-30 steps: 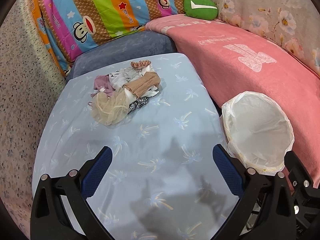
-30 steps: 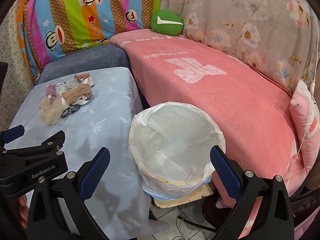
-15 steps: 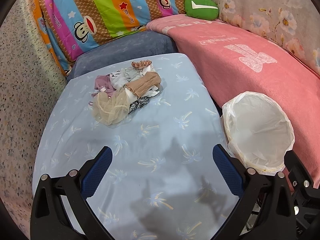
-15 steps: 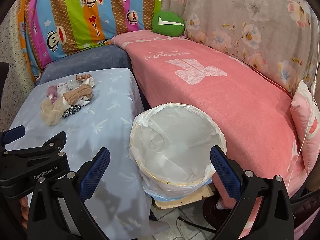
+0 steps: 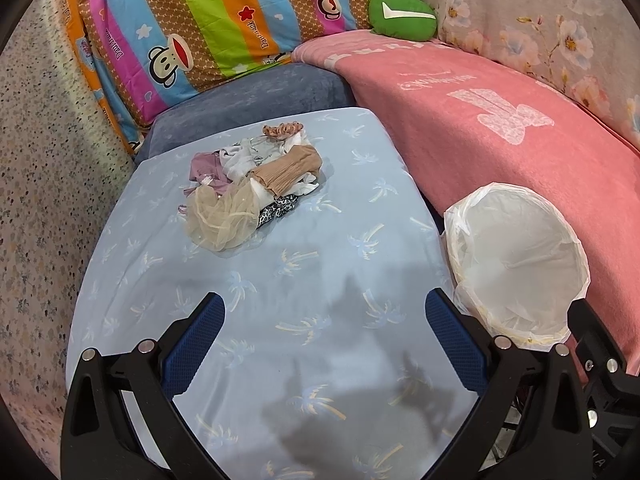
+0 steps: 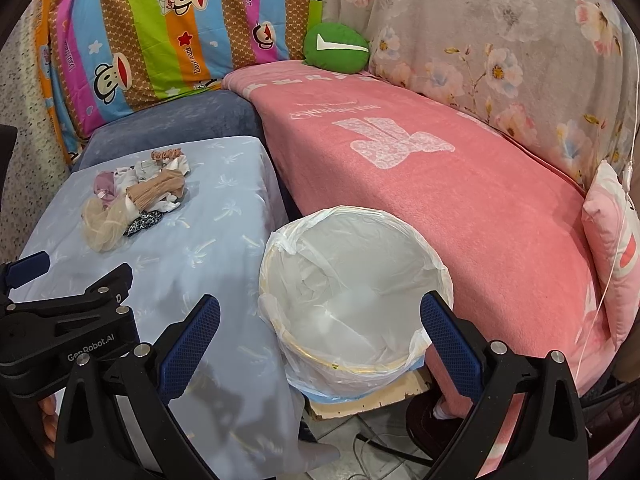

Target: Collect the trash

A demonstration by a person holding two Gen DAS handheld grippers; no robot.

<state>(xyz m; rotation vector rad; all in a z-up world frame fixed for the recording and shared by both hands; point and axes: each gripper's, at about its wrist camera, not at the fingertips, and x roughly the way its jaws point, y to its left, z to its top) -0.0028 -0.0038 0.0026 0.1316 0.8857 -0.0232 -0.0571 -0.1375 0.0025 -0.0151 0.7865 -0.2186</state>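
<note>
Blue cloth with little palm trees covers the table [image 5: 304,264]. A small pile of trash [image 5: 252,184] sits on the far side of the table. It has a puffy cream net ball [image 5: 222,216], a tan stocking [image 5: 288,170], a purple scrap [image 5: 206,166], some white bits and a spotted black and white piece. They all touch each other in one heap.

Just to the right of the table stands a round bin [image 6: 352,280] with a thin white bag inside. The bag looks empty. The bin is between the table and the pink blanket [image 6: 440,184] on the couch.

The left gripper [image 5: 324,338] hangs over the near part of the table. Its blue fingers [image 5: 192,344] are spread wide and hold nothing. The pile is well apart from it, farther away.

The right gripper [image 6: 320,342] is over the near edge of the bin. Its fingers are wide too, with nothing between them.

A bright striped monkey blanket [image 5: 208,20] and a green cushion [image 5: 402,14] are at the far back.
</note>
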